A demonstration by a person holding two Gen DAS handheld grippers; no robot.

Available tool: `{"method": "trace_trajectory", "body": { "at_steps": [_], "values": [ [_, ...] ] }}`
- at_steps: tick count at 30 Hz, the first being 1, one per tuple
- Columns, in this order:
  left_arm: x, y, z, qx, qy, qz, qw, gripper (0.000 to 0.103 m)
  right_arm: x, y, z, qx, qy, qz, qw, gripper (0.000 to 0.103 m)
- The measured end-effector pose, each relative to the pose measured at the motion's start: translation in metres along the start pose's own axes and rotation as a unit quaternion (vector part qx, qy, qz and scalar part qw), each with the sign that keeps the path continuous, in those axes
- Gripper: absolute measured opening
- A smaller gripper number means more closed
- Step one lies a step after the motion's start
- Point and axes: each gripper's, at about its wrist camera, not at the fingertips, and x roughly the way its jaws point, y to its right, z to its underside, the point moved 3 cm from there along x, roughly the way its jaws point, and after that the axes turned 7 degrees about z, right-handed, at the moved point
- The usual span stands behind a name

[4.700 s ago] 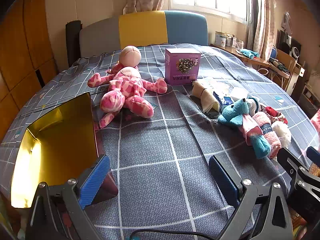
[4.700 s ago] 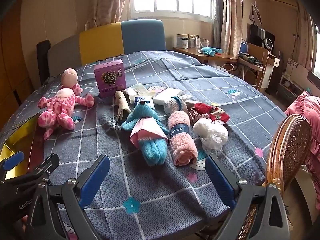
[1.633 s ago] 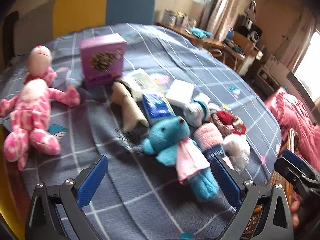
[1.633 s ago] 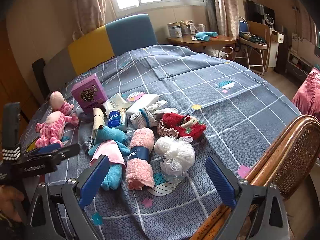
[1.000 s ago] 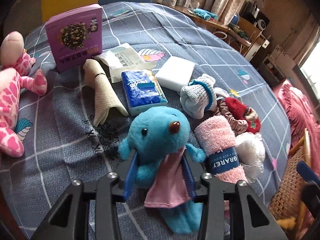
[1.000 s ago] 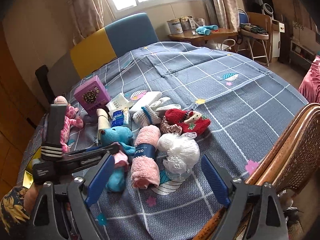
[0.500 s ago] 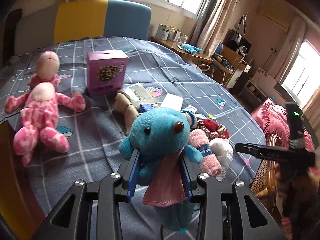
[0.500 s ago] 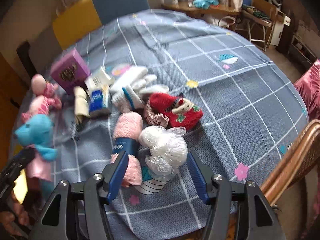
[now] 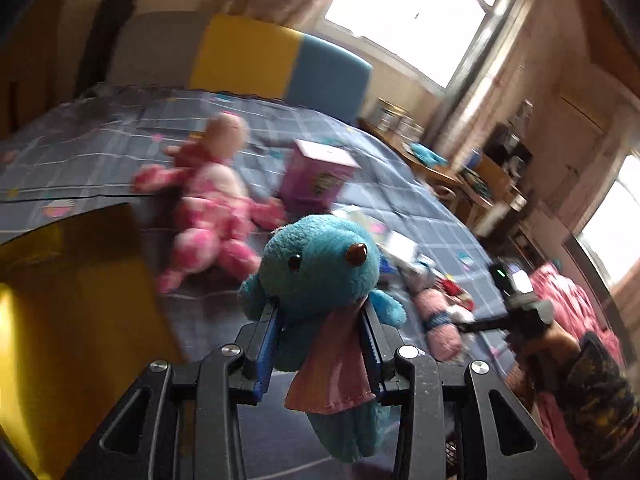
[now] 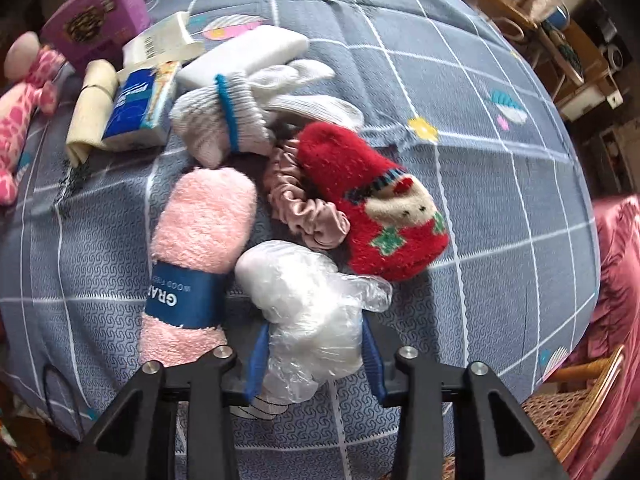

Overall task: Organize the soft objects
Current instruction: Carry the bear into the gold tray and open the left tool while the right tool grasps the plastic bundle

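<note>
My left gripper (image 9: 320, 344) is shut on a blue plush animal with a pink scarf (image 9: 320, 268) and holds it up above the bed-like table, beside the open gold box (image 9: 72, 300). In the right wrist view my right gripper (image 10: 314, 354) points down over a white bundle in a clear plastic bag (image 10: 304, 300). Its jaws are closing, and both blue pads touch the bag's sides. A rolled pink towel (image 10: 200, 240) lies left of the bag. A red Christmas sock (image 10: 372, 204) and a pink scrunchie (image 10: 300, 208) lie behind it.
On the grey checked cloth (image 10: 460, 80) lie a white and grey sock (image 10: 224, 124), a blue tissue pack (image 10: 140, 108), a beige roll (image 10: 90, 104), a white block (image 10: 244, 56), a purple box (image 10: 96, 20) and a pink doll (image 9: 212, 216). A wicker chair (image 10: 580, 396) stands at the right edge.
My left gripper has carried the blue plush up and leftward toward the gold box. My right gripper has tipped downward, dropped onto the white bag and narrowed its jaws around it.
</note>
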Motion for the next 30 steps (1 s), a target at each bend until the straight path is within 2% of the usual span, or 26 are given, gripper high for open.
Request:
{"method": "trace_trajectory", "body": {
  "at_steps": [3, 7, 9, 12, 18, 22, 25, 30],
  "values": [
    [-0.024, -0.046, -0.009, -0.032, 0.022, -0.061, 0.9974, 0.038, 0.000, -0.005, 0.003, -0.012, 0.003, 0.012, 1.000, 0.037],
    [-0.042, -0.111, -0.016, -0.090, 0.038, -0.128, 0.9870, 0.038, 0.000, -0.010, 0.007, -0.013, 0.000, 0.018, 1.000, 0.037],
    [-0.040, -0.142, -0.016, -0.110, 0.031, -0.161, 0.9804, 0.038, 0.000, -0.009, 0.009, -0.008, 0.000, 0.014, 1.000, 0.037],
    [-0.025, -0.174, -0.016, -0.135, 0.009, -0.184, 0.9736, 0.038, 0.003, -0.006, 0.002, -0.006, 0.000, 0.013, 1.000, 0.037],
    [0.019, -0.202, -0.023, -0.142, -0.021, -0.213, 0.9663, 0.043, 0.003, -0.003, 0.000, -0.003, 0.000, 0.009, 1.000, 0.037],
    [0.036, -0.210, -0.030, -0.143, -0.023, -0.220, 0.9648, 0.058, 0.003, -0.004, 0.001, -0.002, 0.001, 0.008, 1.000, 0.037],
    [0.038, -0.212, -0.031, -0.141, -0.021, -0.234, 0.9618, 0.074, 0.002, -0.003, 0.000, 0.001, 0.003, 0.006, 1.000, 0.037],
    [0.015, -0.197, -0.018, -0.132, -0.003, -0.247, 0.9600, 0.079, -0.005, 0.006, 0.001, 0.018, 0.019, -0.001, 1.000, 0.037]
  ]
}}
